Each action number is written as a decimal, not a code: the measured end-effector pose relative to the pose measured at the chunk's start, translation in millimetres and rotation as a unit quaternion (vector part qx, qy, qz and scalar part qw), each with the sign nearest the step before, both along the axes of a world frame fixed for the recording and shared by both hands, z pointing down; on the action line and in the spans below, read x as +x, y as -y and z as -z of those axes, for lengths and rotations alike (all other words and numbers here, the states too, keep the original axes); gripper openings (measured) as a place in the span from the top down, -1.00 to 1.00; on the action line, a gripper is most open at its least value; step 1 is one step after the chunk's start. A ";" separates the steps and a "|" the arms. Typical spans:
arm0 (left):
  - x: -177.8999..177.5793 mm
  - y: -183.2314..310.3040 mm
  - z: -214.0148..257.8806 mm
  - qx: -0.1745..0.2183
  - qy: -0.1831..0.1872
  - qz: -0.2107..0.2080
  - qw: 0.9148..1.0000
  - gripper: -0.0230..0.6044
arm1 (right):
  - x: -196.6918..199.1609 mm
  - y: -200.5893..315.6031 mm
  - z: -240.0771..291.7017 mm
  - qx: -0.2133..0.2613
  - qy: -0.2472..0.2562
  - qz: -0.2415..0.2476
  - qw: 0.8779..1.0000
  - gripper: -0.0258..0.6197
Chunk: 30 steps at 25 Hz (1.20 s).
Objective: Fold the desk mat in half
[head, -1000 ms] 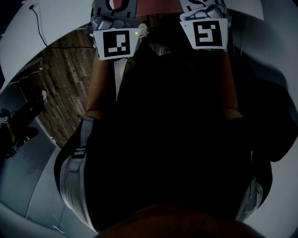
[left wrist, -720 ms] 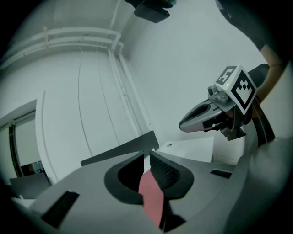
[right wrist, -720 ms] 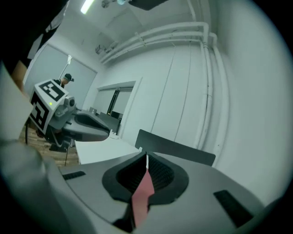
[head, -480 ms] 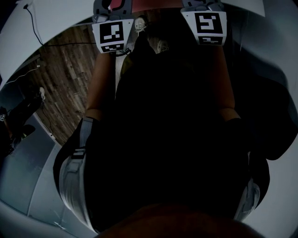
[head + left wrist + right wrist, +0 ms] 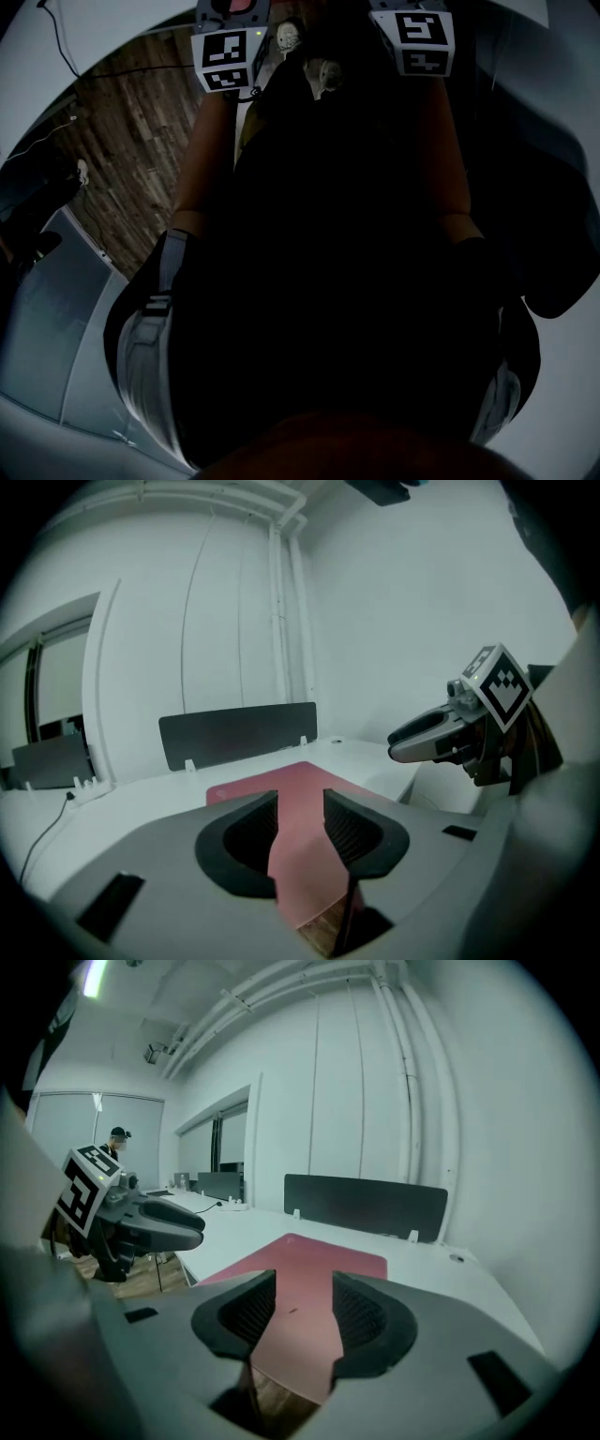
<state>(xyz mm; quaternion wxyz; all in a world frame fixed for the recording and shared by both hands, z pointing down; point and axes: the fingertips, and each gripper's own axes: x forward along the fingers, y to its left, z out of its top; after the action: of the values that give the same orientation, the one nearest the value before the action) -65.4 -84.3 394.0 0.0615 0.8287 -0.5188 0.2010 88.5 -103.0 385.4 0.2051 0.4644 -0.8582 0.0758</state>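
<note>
The red desk mat (image 5: 281,789) lies flat on the white table (image 5: 141,794); its near edge shows in both gripper views. My left gripper (image 5: 300,808) is open; its jaws have just been opening and stand either side of the mat's near edge without pressing on it. My right gripper (image 5: 305,1293) is open in the same way over the mat (image 5: 319,1260), its jaws also just opened. Each gripper shows in the other's view: the right gripper (image 5: 441,738) and the left gripper (image 5: 141,1218). In the head view only the marker cubes (image 5: 225,58) (image 5: 419,39) show; a dark torso hides the rest.
A dark partition screen (image 5: 239,733) (image 5: 366,1206) stands along the table's far side. A cable (image 5: 47,827) runs over the table at the left. Wooden floor (image 5: 122,141) shows beside the table. A person (image 5: 117,1138) stands far back by other desks.
In the head view both marker cubes have shifted toward the top of the picture and tilted, showing more of their upper faces. The jaws themselves do not show there.
</note>
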 end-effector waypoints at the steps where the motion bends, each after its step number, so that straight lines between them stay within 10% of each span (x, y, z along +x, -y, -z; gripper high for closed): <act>1: -1.3 -0.6 -5.2 -0.009 -0.010 0.003 1.000 0.42 | 1.5 -0.2 -4.7 -0.008 0.005 -0.007 1.000 0.34; 21: -22.5 -28.0 -83.2 -0.133 -0.115 0.055 0.983 0.39 | 21.0 -32.4 -89.6 -0.135 0.041 -0.069 0.988 0.26; 30: -28.0 -43.7 -116.6 -0.188 -0.206 0.097 0.955 0.38 | 17.3 -44.2 -130.1 -0.197 0.080 -0.070 0.975 0.19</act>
<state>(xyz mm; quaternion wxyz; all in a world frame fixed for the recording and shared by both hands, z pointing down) -93.4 -40.6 510.6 0.3412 0.7712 -0.5254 0.1133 105.7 -58.8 515.5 0.2169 0.4660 -0.8057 0.2943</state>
